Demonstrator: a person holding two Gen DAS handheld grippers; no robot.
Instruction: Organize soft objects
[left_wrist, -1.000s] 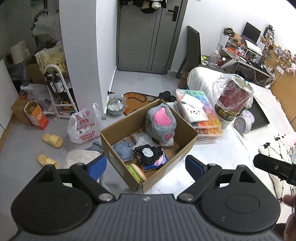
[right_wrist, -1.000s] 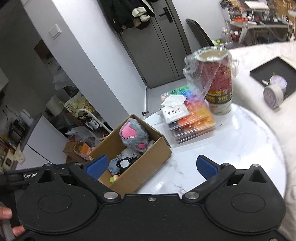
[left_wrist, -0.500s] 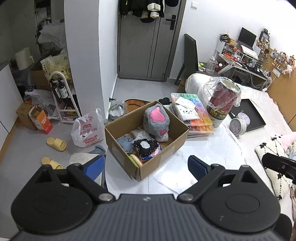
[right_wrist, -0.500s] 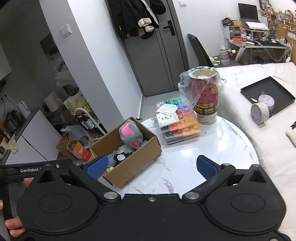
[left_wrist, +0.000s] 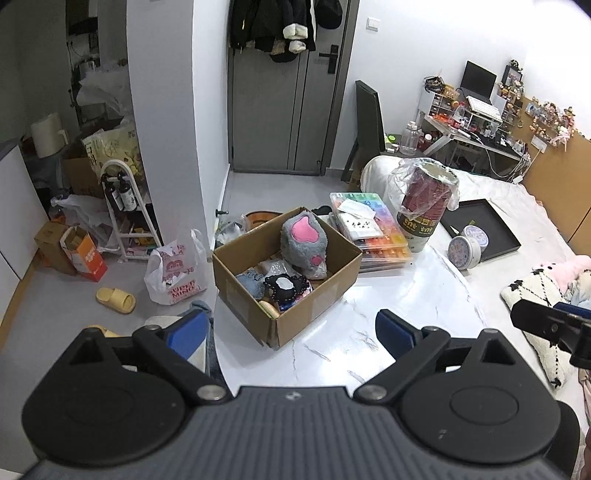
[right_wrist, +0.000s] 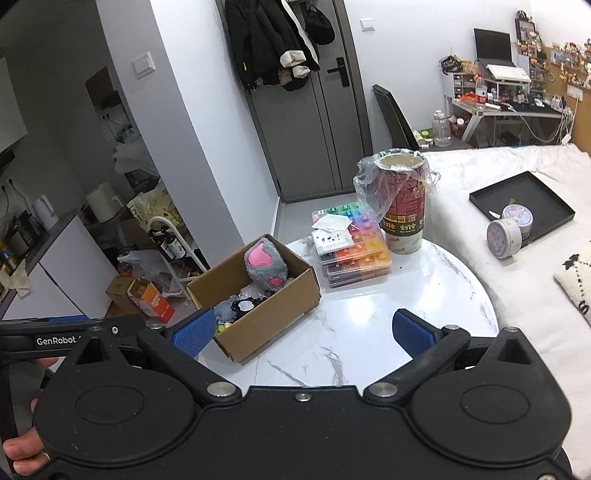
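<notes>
Both the left gripper (left_wrist: 290, 330) and right gripper (right_wrist: 303, 328) hover spread and empty. At twelve o'clock, the fluffy grey plush paw with pink pads (left_wrist: 303, 242) stands inside the brown cardboard box (left_wrist: 314, 301); it likely is light and squashy, best pinched across its top.

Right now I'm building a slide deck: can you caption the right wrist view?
Open right gripper above marble table; cardboard box holds grey plush paw.

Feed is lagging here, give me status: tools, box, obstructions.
Left tool open, empty. Right tool open, empty. Cardboard box on table, grey plush paw inside. Nothing blocking.
</notes>
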